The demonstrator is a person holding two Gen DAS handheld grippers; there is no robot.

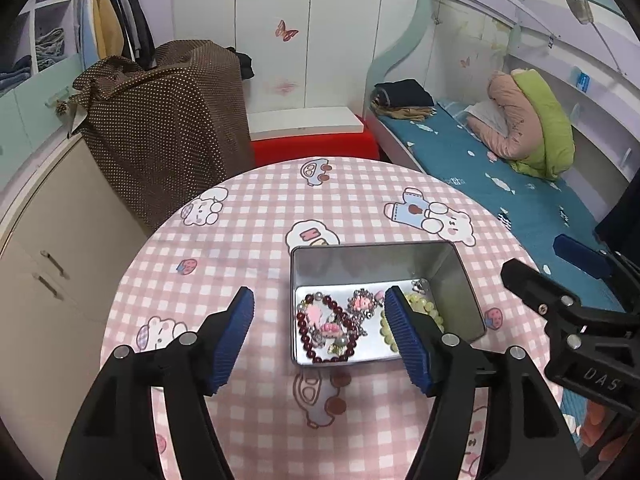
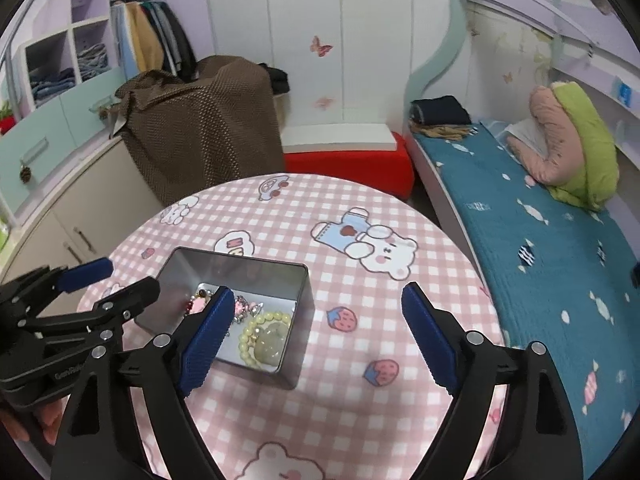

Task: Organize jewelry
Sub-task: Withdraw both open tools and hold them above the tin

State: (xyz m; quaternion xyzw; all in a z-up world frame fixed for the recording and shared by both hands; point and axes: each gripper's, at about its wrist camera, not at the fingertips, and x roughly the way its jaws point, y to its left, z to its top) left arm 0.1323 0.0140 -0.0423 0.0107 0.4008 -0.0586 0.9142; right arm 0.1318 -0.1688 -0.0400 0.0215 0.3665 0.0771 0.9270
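An open metal tin (image 1: pixel 460 280) stands on the round table with the pink checked cloth (image 1: pixel 260 240). Inside lie a dark red bead bracelet (image 1: pixel 304 330), pink charm pieces (image 1: pixel 360 304) and a yellow bead bracelet (image 1: pixel 430 308). My left gripper (image 1: pixel 319 294) hovers open over the tin's near left part with nothing between its blue pads. My right gripper (image 2: pixel 317 292) is open above the cloth just right of the tin (image 2: pixel 304 320), also empty. The yellow bead bracelet (image 2: pixel 256 340) shows beside its left finger. Each gripper appears in the other's view, the right gripper (image 1: pixel 534 256) and the left gripper (image 2: pixel 132 274).
A bed with a teal cover (image 1: pixel 480 168) runs along the right of the table. Behind the table are a red block (image 1: pixel 312 148) and furniture under a brown dotted cloth (image 1: pixel 168 120). A beige cabinet (image 1: pixel 60 240) stands at the left.
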